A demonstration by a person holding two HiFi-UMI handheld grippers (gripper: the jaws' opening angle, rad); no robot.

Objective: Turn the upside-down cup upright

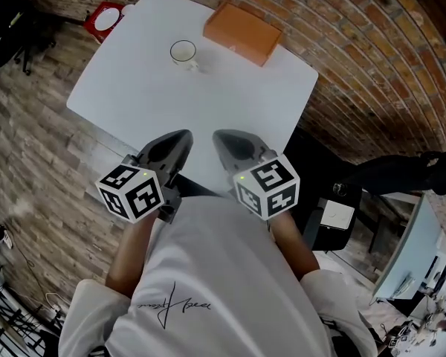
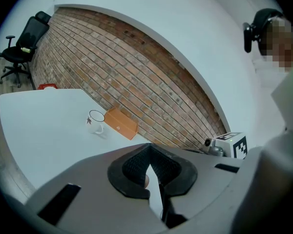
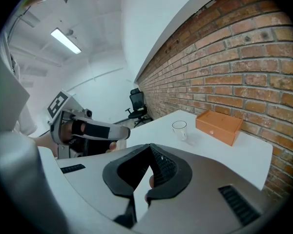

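Left gripper (image 1: 182,138) and right gripper (image 1: 221,138) hover closed, empty, at the table's (image 1: 230,103) near edge. Near the far edge, the cup (image 1: 183,52) looks mouth-up already; check its rim before gripping.

Head view: set high, looking steeply down over a white shirt (image 1: 223,274) onto the whole white rectangular table (image 1: 141,88), far off. Left gripper view: low by the table's near edge, facing across it to the red-brown brick wall (image 2: 136,91). Right gripper view: equally low, turned along that wall. Shared by all three: the clear handled cup (image 1: 183,52) and flat orange box (image 1: 242,33) near the far edge.
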